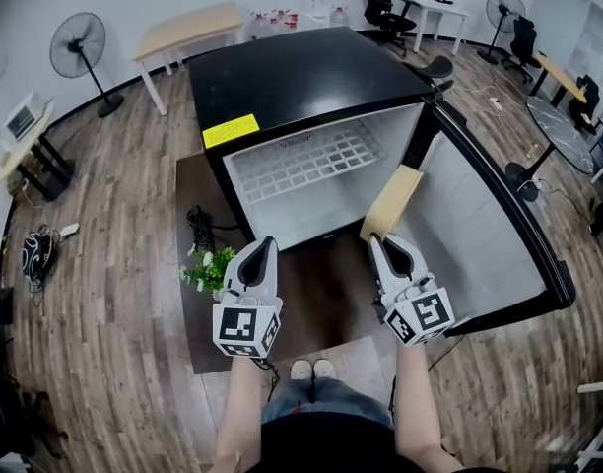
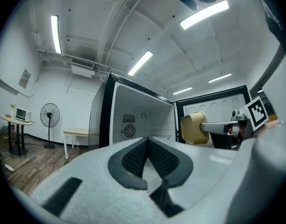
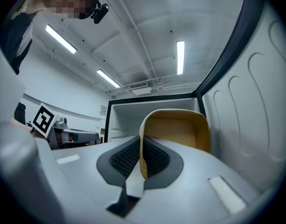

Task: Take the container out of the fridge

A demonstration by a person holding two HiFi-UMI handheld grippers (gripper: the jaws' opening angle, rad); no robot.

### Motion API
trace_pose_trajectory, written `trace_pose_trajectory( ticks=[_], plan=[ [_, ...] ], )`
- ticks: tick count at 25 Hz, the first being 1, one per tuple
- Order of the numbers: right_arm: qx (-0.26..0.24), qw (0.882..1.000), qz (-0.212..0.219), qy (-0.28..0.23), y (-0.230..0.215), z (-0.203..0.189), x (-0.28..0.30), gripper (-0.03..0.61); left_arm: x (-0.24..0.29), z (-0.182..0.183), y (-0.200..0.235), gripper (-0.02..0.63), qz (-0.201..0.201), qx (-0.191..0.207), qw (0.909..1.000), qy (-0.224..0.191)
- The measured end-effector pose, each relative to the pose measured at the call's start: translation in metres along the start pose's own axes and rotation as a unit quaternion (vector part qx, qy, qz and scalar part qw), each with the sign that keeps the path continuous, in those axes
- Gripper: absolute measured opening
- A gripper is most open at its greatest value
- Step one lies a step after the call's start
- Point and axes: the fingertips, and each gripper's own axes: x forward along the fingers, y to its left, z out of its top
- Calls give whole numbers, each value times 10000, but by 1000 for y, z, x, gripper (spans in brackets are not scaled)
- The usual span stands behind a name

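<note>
The tan rectangular container (image 1: 391,203) hangs in the air in front of the open fridge (image 1: 311,87), near its lower right corner. My right gripper (image 1: 378,241) is shut on its rim; in the right gripper view the container's wall (image 3: 143,143) sits pinched between the dark pads, its hollow (image 3: 178,132) facing the camera. My left gripper (image 1: 265,247) hovers to the left at about the same height, shut with nothing between its pads (image 2: 147,157). The left gripper view shows the container (image 2: 193,128) and the right gripper beside the fridge opening.
The fridge door (image 1: 484,235) stands swung open to the right. The fridge's inside (image 1: 301,170) shows a white wire shelf. A small plant (image 1: 208,269) and a black cable lie on the floor at the left. A wooden table (image 1: 188,30) and fans stand behind.
</note>
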Motion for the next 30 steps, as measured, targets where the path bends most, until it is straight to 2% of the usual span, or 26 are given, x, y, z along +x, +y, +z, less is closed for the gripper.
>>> trace_pose_trajectory(
  ticks=[30],
  plan=[
    [119, 9997, -198, -2, -19, -2, -3, 21, 12, -8, -2, 8, -63, -49, 9999, 67]
  ],
)
